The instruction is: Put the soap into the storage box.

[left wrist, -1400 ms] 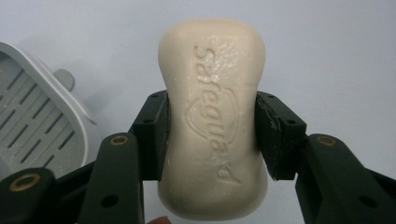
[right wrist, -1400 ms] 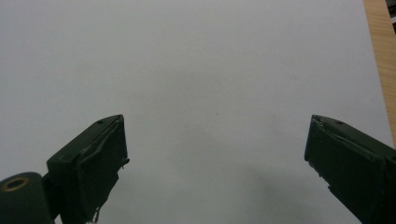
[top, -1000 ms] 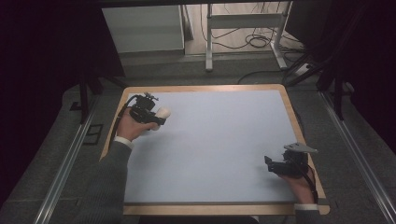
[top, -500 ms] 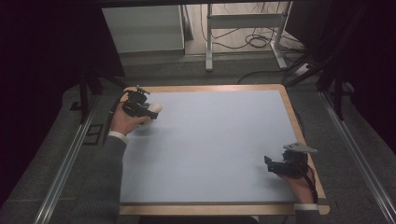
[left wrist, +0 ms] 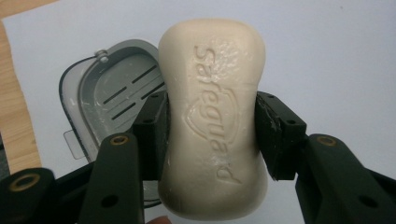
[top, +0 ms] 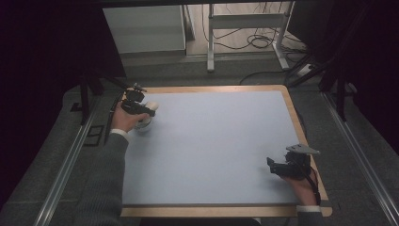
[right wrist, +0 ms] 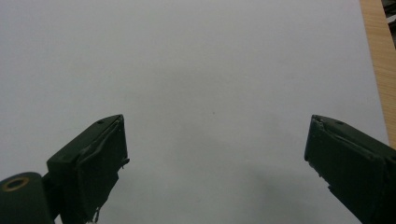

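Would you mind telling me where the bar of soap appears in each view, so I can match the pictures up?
High view: the soap sits far left, near the table's back corner, held in the left tongs.
Left gripper view: soap centre frame, clamped between both jaws, above the grey soap dish.
Right gripper view: not in it.
Shared landmark: the table's wooden edge beside the pale blue mat.

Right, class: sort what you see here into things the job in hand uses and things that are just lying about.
In the job:
- left gripper, shut on the soap bar
- grey soap dish, open, beside the bar

Just about:
- right gripper, open over bare blue mat
- cables and metal stand on the floor beyond
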A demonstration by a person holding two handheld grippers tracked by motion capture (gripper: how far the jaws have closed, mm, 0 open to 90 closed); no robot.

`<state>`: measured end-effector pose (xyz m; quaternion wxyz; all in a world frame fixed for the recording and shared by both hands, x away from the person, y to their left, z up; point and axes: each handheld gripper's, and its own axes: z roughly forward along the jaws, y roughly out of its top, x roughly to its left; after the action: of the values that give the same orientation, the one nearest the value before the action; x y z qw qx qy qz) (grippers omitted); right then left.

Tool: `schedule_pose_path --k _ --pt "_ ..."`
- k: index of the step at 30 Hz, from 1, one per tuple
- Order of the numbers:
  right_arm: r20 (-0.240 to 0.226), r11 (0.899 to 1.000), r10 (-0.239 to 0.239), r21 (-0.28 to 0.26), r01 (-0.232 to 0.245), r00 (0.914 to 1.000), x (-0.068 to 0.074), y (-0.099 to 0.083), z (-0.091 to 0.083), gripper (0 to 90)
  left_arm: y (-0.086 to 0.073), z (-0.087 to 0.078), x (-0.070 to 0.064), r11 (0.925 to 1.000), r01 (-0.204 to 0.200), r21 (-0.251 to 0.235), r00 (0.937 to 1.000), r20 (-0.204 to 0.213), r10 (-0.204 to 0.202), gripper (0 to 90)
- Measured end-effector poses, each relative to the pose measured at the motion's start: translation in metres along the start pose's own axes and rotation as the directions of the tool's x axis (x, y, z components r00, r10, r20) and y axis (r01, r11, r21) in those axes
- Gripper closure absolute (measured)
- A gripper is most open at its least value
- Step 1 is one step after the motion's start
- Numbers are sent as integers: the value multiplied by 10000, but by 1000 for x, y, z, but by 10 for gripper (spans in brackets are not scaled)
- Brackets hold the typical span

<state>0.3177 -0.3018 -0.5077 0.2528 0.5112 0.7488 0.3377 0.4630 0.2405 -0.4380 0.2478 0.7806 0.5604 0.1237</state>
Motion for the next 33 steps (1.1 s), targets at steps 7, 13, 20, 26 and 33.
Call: schedule_pose_path --k 7,13,20,26,33 --pt "5 10000 15 32 -15 10000 0 0 1 57 1 8 9 9981 615 42 9973 -405 -613 494" --pt "64 10000 -33 66 32 10000 0 -1 2 57 -1 18 17 9947 1014 150 9937 -497 -1005 494" --pt "90 10000 -20 74 19 10000 -1 -1 2 57 -3 28 24 9904 1369 204 9883 -707 -1352 494" --pt "119 10000 -14 89 13 9999 -1 -1 2 57 -6 35 26 9876 1544 276 9856 -742 -1521 491" --pt "131 10000 -43 89 42 9999 -1 -1 2 57 -4 26 18 9923 1208 -269 9909 -570 -1222 406"
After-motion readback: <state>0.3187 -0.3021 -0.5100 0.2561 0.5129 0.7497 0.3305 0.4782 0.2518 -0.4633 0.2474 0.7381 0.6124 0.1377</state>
